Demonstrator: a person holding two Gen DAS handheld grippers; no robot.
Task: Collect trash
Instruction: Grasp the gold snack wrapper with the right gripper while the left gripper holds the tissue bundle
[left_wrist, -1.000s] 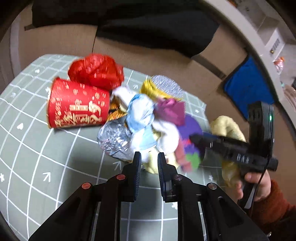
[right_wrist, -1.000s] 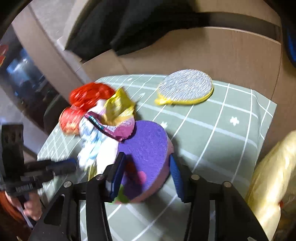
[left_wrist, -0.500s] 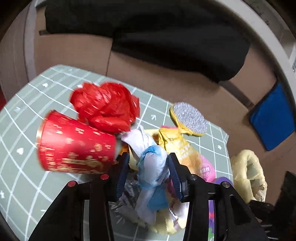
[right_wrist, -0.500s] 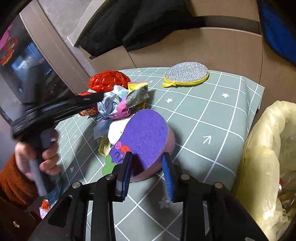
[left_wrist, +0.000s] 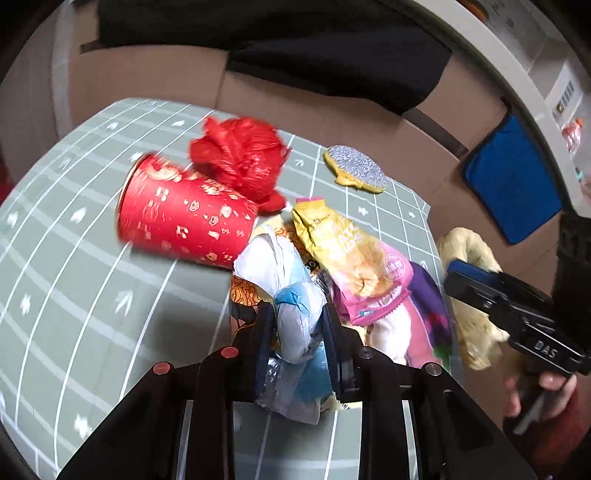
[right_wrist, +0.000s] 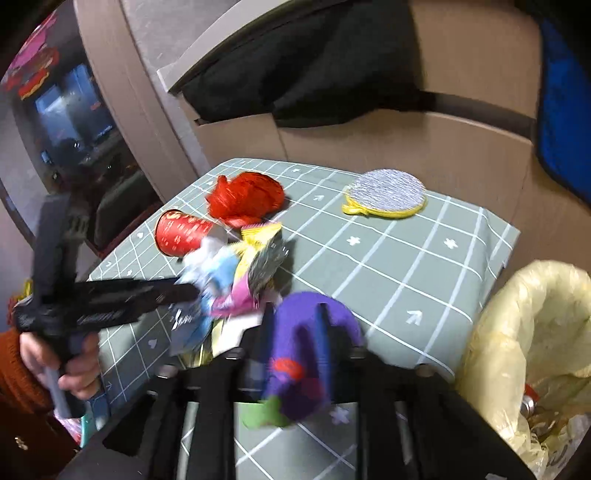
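A heap of trash lies on the green gridded table (right_wrist: 406, 266): a red paper cup (left_wrist: 184, 218) on its side, a red plastic bag (left_wrist: 240, 158) and a yellow and pink snack wrapper (left_wrist: 351, 254). My left gripper (left_wrist: 295, 314) is closing, and its pads press on a crumpled blue and white wad (left_wrist: 291, 280) at the near edge of the heap. My right gripper (right_wrist: 293, 314) is blurred and its jaws are opening. Between them is a purple sponge (right_wrist: 343, 317), tilted and raised off the table.
A yellow-lined trash bin (right_wrist: 535, 314) stands open beside the table's right edge. A round silver scrubber with a yellow rim (right_wrist: 386, 192) lies at the back of the table. A blue cloth (left_wrist: 513, 181) hangs on the wall behind. A person's hand (right_wrist: 74, 365) holds the left gripper.
My left gripper's jaws have narrowed onto the blue and white wad, and the red cup has shifted. The purple sponge now sits deeper in my right gripper and higher off the table.
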